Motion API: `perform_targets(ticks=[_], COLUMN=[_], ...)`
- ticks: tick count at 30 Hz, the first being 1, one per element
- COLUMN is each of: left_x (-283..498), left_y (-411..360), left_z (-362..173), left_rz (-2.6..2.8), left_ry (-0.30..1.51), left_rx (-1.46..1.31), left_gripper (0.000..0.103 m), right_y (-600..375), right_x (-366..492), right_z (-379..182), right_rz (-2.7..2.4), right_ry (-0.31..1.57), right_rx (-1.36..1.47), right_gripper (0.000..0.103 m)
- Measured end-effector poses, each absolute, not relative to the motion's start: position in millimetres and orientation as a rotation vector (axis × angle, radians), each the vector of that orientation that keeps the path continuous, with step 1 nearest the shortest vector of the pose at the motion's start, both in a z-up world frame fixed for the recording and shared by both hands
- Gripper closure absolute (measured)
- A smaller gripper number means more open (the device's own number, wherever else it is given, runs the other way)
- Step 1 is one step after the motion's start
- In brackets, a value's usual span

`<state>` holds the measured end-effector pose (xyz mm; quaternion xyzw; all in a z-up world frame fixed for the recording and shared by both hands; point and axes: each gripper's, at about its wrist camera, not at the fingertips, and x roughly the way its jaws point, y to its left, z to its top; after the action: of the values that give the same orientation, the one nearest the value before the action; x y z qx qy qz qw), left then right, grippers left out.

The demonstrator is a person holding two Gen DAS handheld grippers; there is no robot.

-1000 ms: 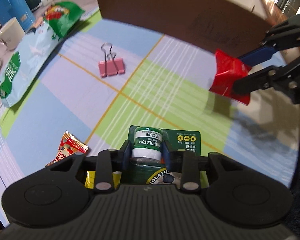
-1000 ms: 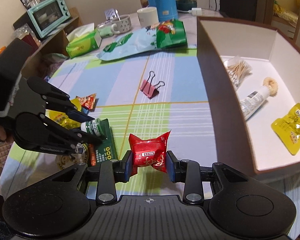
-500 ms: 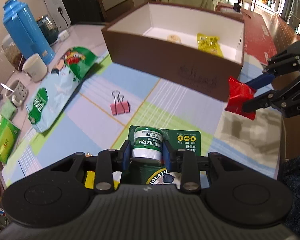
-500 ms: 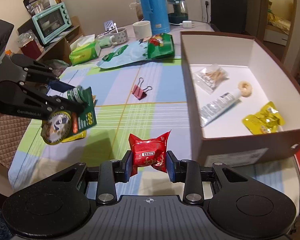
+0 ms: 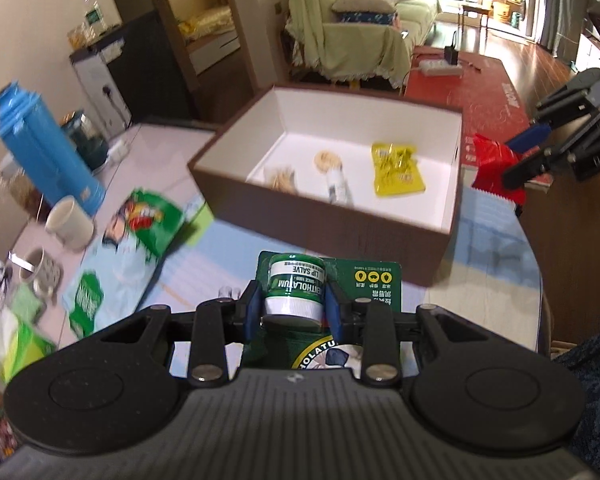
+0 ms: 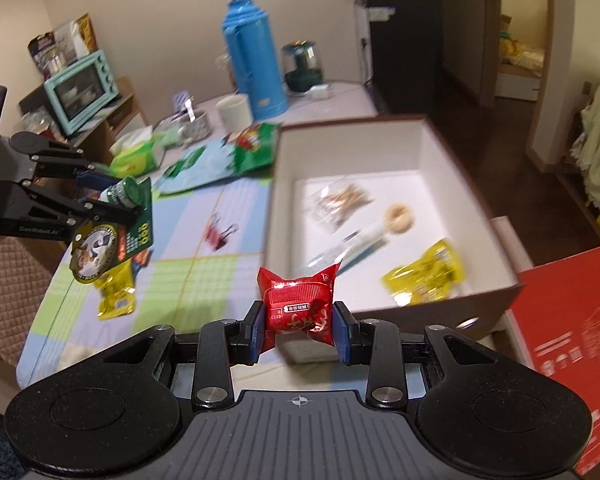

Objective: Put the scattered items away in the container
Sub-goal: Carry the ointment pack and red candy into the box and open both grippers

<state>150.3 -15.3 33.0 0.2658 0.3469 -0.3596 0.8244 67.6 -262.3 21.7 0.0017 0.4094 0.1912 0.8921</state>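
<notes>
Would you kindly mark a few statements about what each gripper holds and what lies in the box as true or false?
1. The left gripper is shut on the lip salve pack. True.
2. The right gripper is open with nothing in it. False: it is shut on the red snack packet.
3. A yellow packet lies inside the box. True.
4. The pink binder clip is already in the box. False: it lies on the tablecloth, outside it.
5. The blue thermos lies on its side. False: it stands upright.
</notes>
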Motion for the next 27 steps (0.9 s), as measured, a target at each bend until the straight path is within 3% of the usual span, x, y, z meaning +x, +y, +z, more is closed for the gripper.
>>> perform_targets(ticks=[12,27], left_x=[185.8,215.4], left_y=[-107.3,-199.2], left_z=[49.9,-5.4], left_rz=[-0.87,-0.953], left_ry=[0.659,0.759], left_rx=[0.635,0.659], left_gripper=[0.074,0.074], right_y=[-323.8,-370.3], right_x=[110.0,155.6], right_z=[55.3,43.4], right_rz=[0.386,0.413], right_ry=[0.8,0.824], right_rx=[-0.087,-0.072], right_gripper=[0.069,0.069])
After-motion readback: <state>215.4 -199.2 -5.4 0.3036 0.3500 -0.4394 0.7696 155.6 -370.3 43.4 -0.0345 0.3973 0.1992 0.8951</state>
